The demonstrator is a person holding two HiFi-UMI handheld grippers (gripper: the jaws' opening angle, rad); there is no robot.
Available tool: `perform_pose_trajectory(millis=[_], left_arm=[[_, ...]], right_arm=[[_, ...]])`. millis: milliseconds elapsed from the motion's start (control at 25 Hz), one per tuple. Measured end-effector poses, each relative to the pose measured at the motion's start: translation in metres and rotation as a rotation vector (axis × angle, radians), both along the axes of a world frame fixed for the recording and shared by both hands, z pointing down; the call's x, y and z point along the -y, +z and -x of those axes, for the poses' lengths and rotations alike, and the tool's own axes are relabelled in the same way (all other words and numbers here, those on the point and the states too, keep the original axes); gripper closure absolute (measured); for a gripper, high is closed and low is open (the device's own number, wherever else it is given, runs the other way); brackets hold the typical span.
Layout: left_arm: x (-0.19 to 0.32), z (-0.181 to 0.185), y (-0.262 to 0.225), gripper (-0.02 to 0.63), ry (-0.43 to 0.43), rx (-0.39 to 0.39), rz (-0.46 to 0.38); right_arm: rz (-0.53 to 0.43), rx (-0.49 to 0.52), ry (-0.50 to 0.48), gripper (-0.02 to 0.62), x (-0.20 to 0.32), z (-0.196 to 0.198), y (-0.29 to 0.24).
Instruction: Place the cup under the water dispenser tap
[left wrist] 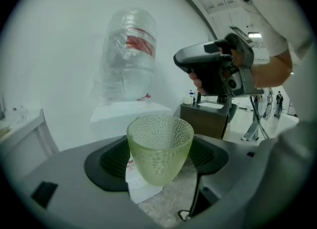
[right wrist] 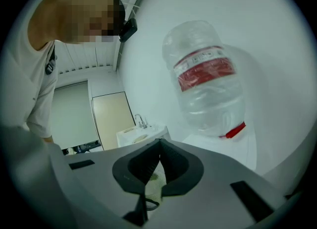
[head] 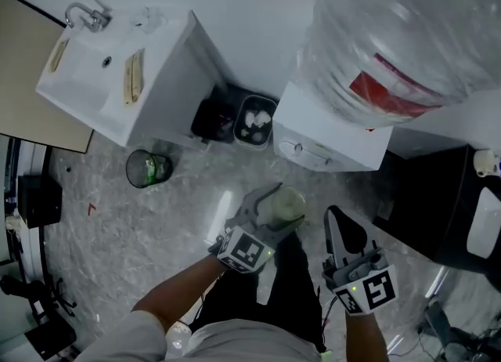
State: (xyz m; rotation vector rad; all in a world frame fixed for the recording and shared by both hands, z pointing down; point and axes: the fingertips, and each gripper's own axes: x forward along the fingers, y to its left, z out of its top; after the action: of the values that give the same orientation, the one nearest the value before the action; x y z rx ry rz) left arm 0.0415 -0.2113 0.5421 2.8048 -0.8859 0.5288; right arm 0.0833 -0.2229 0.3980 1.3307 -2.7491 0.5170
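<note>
1. Between the pads of the left gripper [left wrist: 159, 160] stands a pale green, dimpled glass cup [left wrist: 159, 146], upright with its mouth facing up. The jaws are spread wide and press on its two sides, so the cup is carried clear of the speckled grey floor [head: 188, 196].
2. The right gripper [right wrist: 157, 167] has its jaws brought together with nothing between them. It hangs just beside the left one, on the person's right.
3. The white box-shaped water dispenser [head: 333, 137], topped by a big clear plastic bottle with a red label [head: 407, 39], lies ahead of the cup and slightly to the right in the head view, with bare floor between them.
4. Small fittings on the dispenser's front face [head: 301, 150] are probably the taps, but they are too small to tell for certain.
5. The coming move likely turns on one relation: the cup is in front of that face and apart from it, so the left hand, which alone holds the cup, has to carry it forward.
6. The cup's long axis is vertical already, so it should need no tilting, only lining up beneath a spout.
</note>
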Motion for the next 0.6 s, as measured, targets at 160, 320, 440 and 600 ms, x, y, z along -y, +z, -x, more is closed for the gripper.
perform_pose_trajectory(millis=[160,320,440,600], left_arm=[[0.021,-0.007,0.082,0.23,0.013,0.027,0.028],[0.041,-0.015,0.159,0.23,0.024,0.057,0.057],[0.061,-0.017,0.21,0.23,0.017,0.08,0.062],[0.086,-0.019,0.255,0.229,-0.007,0.103,0.058]], right_arm=[[-0.01,-0.006,0.038,0.58,0.012,0.0,0.061],[-0.012,-0.003,0.059,0.58,0.025,-0.006,0.109],[-0.007,-0.012,0.061,0.58,0.032,-0.01,0.137],[-0.005,-0.021,0.038,0.58,0.037,-0.009,0.163]])
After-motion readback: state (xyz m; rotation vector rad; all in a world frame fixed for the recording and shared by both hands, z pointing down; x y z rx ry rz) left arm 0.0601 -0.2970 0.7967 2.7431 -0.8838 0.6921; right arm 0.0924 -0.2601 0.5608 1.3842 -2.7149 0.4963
